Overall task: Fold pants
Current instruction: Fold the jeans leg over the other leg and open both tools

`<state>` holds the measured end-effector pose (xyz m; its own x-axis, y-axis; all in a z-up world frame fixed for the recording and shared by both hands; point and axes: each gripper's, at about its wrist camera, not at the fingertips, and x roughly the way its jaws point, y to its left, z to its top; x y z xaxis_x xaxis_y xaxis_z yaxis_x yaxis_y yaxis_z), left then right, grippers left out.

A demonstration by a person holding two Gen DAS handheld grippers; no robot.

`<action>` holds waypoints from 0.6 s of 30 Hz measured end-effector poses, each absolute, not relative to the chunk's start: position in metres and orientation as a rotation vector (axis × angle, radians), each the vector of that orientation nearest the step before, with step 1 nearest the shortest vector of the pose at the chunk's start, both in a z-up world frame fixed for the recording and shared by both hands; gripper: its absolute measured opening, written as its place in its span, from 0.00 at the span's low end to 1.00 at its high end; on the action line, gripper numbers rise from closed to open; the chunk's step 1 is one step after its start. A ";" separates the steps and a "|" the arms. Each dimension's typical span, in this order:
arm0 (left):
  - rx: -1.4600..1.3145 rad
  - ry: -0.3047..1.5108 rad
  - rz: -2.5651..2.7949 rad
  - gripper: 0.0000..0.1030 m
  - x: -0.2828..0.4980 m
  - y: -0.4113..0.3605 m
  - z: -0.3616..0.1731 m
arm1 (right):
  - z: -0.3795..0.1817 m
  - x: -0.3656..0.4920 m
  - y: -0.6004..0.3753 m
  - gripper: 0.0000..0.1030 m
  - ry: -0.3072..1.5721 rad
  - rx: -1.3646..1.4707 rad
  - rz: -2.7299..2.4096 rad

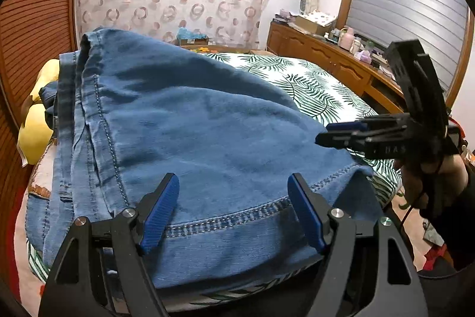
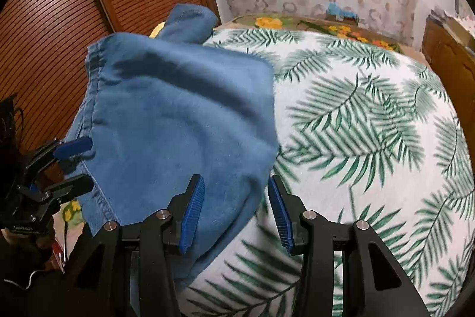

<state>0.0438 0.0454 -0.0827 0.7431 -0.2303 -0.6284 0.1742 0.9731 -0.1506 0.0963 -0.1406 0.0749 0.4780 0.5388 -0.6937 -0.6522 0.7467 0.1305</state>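
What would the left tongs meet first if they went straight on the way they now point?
Most likely the blue denim pants. The left tongs stand open with the hemmed edge of the pants lying right between the blue pads, so the cloth comes first. Depth is unclear, so the pads may already touch it.

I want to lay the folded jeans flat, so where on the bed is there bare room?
Bare leaf-print sheet lies right of the jeans, running to the wooden cabinet and back toward the floral blanket. The wardrobe side is crowded: jeans and a yellow plush. The left gripper and right gripper hang open at the hem.
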 end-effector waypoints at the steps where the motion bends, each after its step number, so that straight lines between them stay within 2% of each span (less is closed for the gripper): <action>1: -0.082 0.701 -0.222 0.74 0.044 0.044 -0.083 | 0.072 0.096 -0.140 0.45 0.790 -0.161 0.725; 11: -0.087 0.728 -0.207 0.74 0.047 0.048 -0.093 | 0.059 0.105 -0.132 0.50 0.791 -0.122 0.722; 17: -0.094 0.729 -0.205 0.74 0.045 0.049 -0.096 | 0.056 0.109 -0.119 0.50 0.787 -0.114 0.747; 18: -0.093 0.729 -0.205 0.74 0.044 0.048 -0.096 | 0.056 0.109 -0.118 0.46 0.787 -0.114 0.752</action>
<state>0.0442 0.0480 -0.0959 0.7272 -0.2182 -0.6508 0.1533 0.9758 -0.1558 0.1095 -0.1178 0.0561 0.4648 0.5701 -0.6775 -0.6511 0.7386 0.1747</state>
